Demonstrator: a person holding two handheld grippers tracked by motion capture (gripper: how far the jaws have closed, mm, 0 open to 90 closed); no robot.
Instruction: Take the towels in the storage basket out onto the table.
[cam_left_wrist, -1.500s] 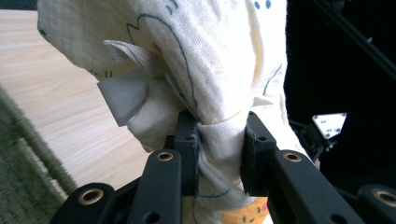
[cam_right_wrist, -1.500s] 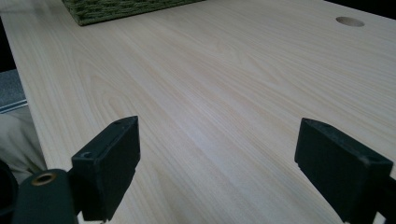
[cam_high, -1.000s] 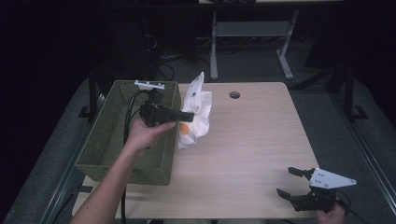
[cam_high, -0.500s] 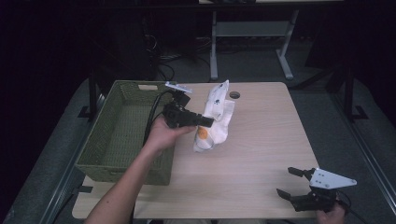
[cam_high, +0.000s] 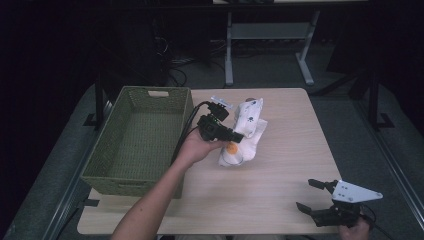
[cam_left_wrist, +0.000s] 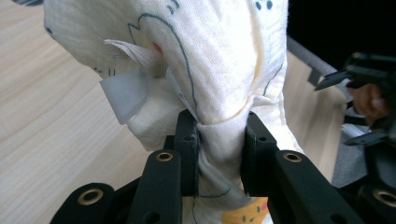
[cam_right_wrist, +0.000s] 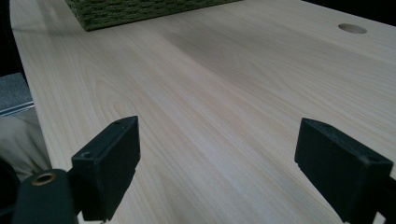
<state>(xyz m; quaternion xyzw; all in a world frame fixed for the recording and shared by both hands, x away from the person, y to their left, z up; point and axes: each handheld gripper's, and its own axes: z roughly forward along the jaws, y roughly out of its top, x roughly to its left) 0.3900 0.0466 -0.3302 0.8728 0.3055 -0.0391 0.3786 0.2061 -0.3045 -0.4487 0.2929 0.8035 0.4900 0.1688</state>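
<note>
Since a second ago, my left gripper (cam_high: 234, 138) has carried the cream cloth (cam_high: 244, 131) from beside the green basket (cam_high: 134, 142) out over the table (cam_high: 280, 165); its fingers (cam_left_wrist: 187, 140) pinch bunched fabric printed with blue outlines and yellow faces. My right gripper (cam_high: 311, 195) rests, fingers (cam_right_wrist: 108, 163) apart

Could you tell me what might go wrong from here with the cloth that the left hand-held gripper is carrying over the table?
1. The left hand-held gripper pinches only a narrow fold of the white printed cloth, so the bundle could slip free.
2. The cloth's lower end looks to be on or near the table; it might drag or bunch.
3. The right hand-held gripper rests open at the near edge, too far off to catch a slip.
</note>
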